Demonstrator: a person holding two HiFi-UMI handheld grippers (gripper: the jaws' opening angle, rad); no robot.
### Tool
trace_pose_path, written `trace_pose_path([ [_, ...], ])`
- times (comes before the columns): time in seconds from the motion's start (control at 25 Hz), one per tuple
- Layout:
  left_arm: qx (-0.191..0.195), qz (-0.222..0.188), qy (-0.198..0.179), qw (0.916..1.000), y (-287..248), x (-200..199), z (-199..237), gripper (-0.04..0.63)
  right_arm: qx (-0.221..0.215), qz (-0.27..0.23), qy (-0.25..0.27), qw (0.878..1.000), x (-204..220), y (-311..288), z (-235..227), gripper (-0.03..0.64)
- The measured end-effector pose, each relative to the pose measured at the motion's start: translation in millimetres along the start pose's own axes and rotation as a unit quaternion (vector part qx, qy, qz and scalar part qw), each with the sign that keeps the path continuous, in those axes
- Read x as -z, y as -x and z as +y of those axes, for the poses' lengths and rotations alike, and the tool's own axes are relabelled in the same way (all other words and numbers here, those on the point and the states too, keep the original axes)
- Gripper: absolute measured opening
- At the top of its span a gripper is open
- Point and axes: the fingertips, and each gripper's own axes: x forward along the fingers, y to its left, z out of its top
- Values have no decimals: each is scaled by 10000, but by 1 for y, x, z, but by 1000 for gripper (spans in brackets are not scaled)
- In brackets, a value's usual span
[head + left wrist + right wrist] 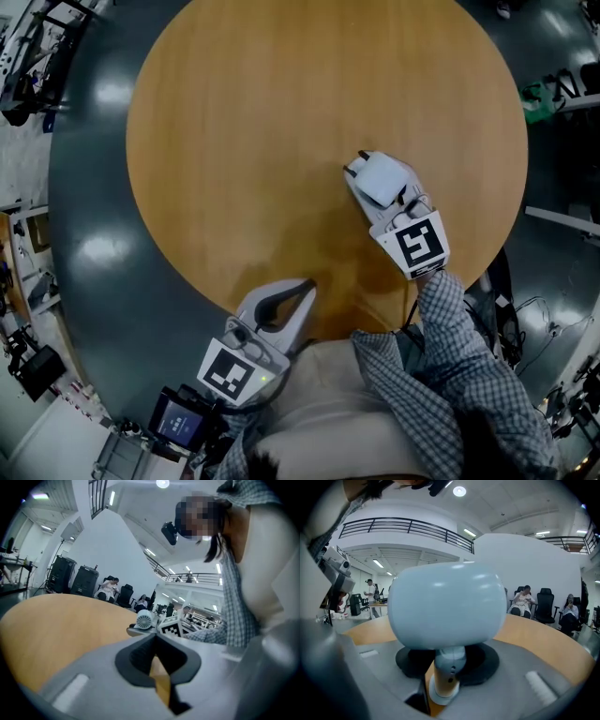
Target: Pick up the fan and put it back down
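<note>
**A:** Head view first. Where's the fan?

**B:** The fan [382, 178] is over the table [234, 141], right of centre, in the right gripper [361, 166]. A checked sleeve [450, 319] reaches in from the lower right. The gripper points up and left across the wood, its cube [419, 242] on the person's side.

**A:** And the other hand?

**B:** The left gripper [307, 286] sits at the table's near edge, well apart from the fan. It points up and right, roughly toward it.

**A:** What does the left gripper view show?

**B:** Its jaws are pressed together with nothing between them. The gripper looks nearly level across the table. Beyond it the fan [144, 619] stands upright, grille facing this way, with the right gripper's cube [171, 626] just beside it.

**A:** And the right gripper view?

**B:** The jaws clamp the fan's stem [449, 665] from both sides. The rounded head [447, 604] bulges above them and fills the middle of the view. The foot shows below the jaws, but I can't tell whether it touches the table.
</note>
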Motion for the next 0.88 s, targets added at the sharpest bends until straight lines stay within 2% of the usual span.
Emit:
trace_pose_path([
  [0.12,-30,17,-11,10000,3,4,3,0,-66,-41,126,9999,4,-4,6,127],
  [0.2,-9,41,-25,10000,2,8,0,0,-41,-31,-1,10000,9,-4,5,126],
  [0.36,38,61,-23,10000,2,5,-3,0,105,140,-102,9998,16,-5,-4,180],
  [0.68,277,92,-111,9995,9,10,-14,0,551,296,-302,9976,33,24,-1,187],
  [0.88,561,77,-200,9982,17,10,-23,0,1016,372,-556,9926,47,57,2,187],
])
